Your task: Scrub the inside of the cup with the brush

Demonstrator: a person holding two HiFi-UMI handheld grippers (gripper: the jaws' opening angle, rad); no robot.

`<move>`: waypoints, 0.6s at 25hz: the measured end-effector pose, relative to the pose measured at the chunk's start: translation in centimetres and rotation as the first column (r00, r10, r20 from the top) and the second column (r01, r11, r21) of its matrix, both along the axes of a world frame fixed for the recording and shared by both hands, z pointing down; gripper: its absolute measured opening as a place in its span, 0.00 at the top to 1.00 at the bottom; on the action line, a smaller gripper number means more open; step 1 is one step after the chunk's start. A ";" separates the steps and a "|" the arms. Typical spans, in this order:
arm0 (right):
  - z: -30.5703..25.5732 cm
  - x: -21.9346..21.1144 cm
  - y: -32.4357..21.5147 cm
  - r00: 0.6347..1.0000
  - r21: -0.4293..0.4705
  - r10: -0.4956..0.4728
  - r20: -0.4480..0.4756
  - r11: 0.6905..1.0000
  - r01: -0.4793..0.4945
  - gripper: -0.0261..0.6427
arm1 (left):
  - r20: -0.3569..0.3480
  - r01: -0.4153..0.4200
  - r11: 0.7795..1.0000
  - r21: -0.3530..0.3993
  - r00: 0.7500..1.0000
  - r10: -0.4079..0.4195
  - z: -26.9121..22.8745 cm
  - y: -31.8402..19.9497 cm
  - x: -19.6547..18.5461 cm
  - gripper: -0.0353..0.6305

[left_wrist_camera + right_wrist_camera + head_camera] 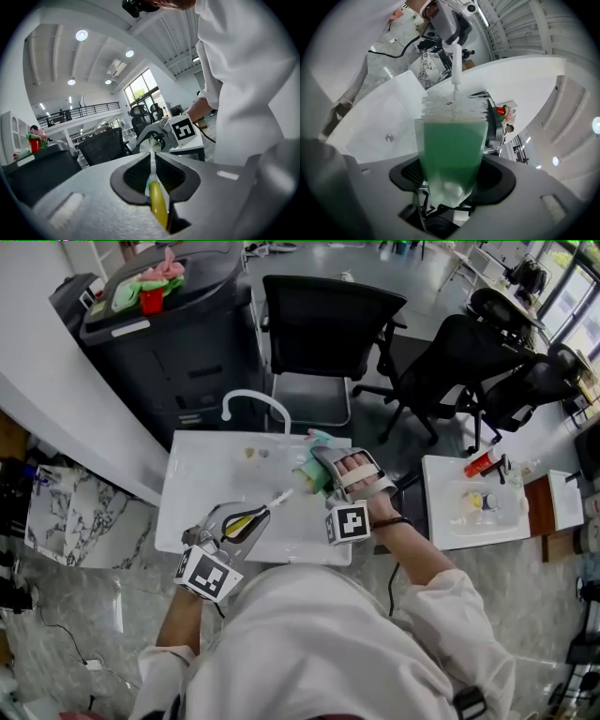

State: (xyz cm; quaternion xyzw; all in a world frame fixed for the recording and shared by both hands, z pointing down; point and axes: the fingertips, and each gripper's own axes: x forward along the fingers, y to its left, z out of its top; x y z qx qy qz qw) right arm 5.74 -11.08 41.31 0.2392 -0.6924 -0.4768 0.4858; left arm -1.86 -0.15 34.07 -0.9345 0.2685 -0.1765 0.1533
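A white sink (187,474) with a curved white faucet (255,401) sat beside a marbled surface (75,521). Behind it stood a dark cabinet (178,334) topped with a red container (151,300) and green and pink items, next to black office chairs (323,324). At the right, a red bottle (482,463) lay at the far edge of a white tray (441,479).

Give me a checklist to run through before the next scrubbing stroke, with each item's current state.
1. Left gripper shut on the brush handle: ok.
2. Right gripper shut on the green cup: ok.
3. Bristles lined up with the cup's mouth: ok, they sit at the rim.
4. Bristles reaching the cup's bottom: cannot tell how deep they go.
5. Cup and brush held over the white sink: ok.
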 end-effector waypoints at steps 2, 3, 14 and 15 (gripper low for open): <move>0.6 -0.2 0.5 1.000 -0.020 -0.019 0.006 1.000 0.019 0.52 | 0.029 -0.019 1.000 -0.011 0.999 0.019 0.2 -0.3 -0.3 0.89; 0.7 -0.3 0.8 0.999 -0.031 -0.031 0.015 0.999 0.032 0.52 | 0.037 -0.034 0.999 -0.020 0.999 0.035 0.2 -0.5 -0.6 0.89; -3.1 -0.6 -0.1 0.996 0.010 -0.023 0.091 1.000 0.022 0.52 | -0.103 -0.022 0.996 -0.085 0.995 0.013 0.0 -1.0 -2.0 0.89; -2.9 -0.5 -0.3 0.996 0.002 -0.018 0.083 1.000 0.018 0.52 | -0.102 -0.026 0.997 -0.079 0.995 0.018 -0.3 -0.7 -1.6 0.88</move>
